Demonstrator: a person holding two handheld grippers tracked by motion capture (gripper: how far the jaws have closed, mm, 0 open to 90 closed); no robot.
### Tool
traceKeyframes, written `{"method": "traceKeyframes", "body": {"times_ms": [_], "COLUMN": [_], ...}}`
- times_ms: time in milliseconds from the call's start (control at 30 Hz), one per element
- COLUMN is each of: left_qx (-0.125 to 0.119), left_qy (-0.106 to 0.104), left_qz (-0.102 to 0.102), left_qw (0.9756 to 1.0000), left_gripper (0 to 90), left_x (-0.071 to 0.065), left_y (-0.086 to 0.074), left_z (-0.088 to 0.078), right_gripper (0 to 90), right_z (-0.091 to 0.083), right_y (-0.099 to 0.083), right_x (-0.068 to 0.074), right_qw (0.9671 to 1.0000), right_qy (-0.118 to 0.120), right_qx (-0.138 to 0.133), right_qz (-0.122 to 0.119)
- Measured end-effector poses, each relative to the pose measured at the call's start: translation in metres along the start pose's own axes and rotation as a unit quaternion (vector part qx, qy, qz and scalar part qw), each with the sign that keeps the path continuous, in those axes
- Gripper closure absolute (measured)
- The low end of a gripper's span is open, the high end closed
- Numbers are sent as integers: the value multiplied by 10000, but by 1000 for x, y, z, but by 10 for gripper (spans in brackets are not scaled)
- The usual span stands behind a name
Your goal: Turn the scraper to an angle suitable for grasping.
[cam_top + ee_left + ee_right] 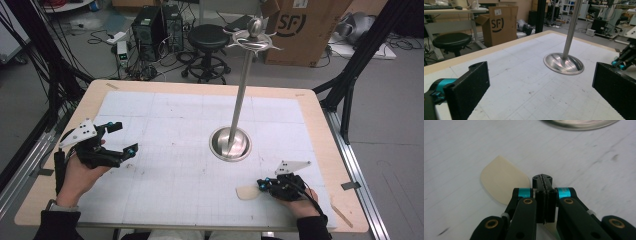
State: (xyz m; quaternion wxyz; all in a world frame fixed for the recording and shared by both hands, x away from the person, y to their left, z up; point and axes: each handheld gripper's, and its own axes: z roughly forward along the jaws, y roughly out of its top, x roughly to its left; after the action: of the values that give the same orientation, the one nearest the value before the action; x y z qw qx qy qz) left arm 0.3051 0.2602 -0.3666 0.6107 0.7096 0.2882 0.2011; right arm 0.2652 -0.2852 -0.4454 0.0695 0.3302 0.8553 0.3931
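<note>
You are holding your left gripper [116, 142] above the table's [320, 150] left edge, jaws spread wide with nothing between them. In the left gripper view those 2 black jaws are framing bare white mat [524, 87], and beyond them the steel stand's [564, 62] dished base is sitting toward the far right of the mat, its pole rising out of frame.

Moving right, the stand [231, 142] is standing upright near the table's centre, a little right of middle, with hooked arms at its top.

Near the front right corner, your right gripper [261, 185] is lying low on the mat with its jaws pressed together. A flat cream spatula-like piece [246, 192] is lying on the mat just at its tip. Whether the jaws are pinching its edge I cannot tell.

Risks, as I judge them: if the cream piece [504, 182] is caught by only a thin edge, lifting could let it slip or pivot; if it is not caught, you would be lifting nothing. A wide sweep toward the pole could knock the stand.

The high view is showing the stand's hooked top. The right gripper view is showing the closed jaw seam and the piece running under the gripper [543, 182].
</note>
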Motion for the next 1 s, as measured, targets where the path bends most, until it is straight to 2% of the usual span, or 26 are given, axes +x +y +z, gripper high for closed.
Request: {"method": "traceKeyframes", "body": {"times_ms": [167, 233, 267, 300, 333, 367, 500, 600, 633, 667, 700, 733, 767, 867, 1000], "left_qx": [-13, -10, -12, -14, -9, -16, -19, -44, -51, -58, -54, -61, -39, -12, 13], "left_qy": [-21, -38, -44, -46, -35, -33, -45, -55, -62, -48, -54, -57, -60, -70, -84], "left_qz": [20, 40, 49, 56, 46, 49, 50, 64, 71, 50, 47, 24, 31, 32, 32], "left_qw": [10000, 10000, 10000, 10000, 10000, 10000, 10000, 10000, 9999, 10000, 10000, 10000, 10000, 10000, 10000], "left_gripper": [17, 17, 17, 17, 17, 17, 17, 17, 17, 17, 17, 17, 17, 17, 17], "left_x": [0, -2, -2, -2, -1, -1, 0, -1, 0, 0, 1, 1, 1, 1, 1], "left_y": [2, 3, 3, 4, 4, 4, 5, 6, 7, 7, 7, 6, 6, 5, 5], "left_z": [4, 5, 6, 7, 7, 9, 12, 12, 12, 13, 13, 14, 15, 17, 18], "right_gripper": [900, 900, 900, 900, 900, 900, 900, 900, 900, 900, 900, 900, 900, 900, 900], "right_z": [-4, -15, -15, -28, -28, -39, -50, -61, -68, -68, -73, -73, -78, -80, -75], "right_y": [-3, -4, -4, -9, -9, -19, -33, -48, -57, -57, -65, -65, -71, -74, -68], "right_x": [7, 5, 5, 1, 1, -4, -11, -20, -25, -25, -28, -28, -30, -32, -32], "right_qw": [9998, 9996, 9996, 9992, 9992, 9986, 9975, 9947, 9924, 9924, 9903, 9903, 9881, 9859, 9833], "right_qy": [-57, -169, -169, -246, -246, -385, -533, -645, -743, -743, -856, -856, -901, -1041, -1292], "right_qx": [-27, -199, -199, -316, -316, -302, -253, -371, -393, -393, -352, -352, -407, -426, -403], "right_qz": [-182, -118, -118, 42, 42, 192, 391, 707, 902, 902, 1040, 1040, 1182, 1237, 1215]}}
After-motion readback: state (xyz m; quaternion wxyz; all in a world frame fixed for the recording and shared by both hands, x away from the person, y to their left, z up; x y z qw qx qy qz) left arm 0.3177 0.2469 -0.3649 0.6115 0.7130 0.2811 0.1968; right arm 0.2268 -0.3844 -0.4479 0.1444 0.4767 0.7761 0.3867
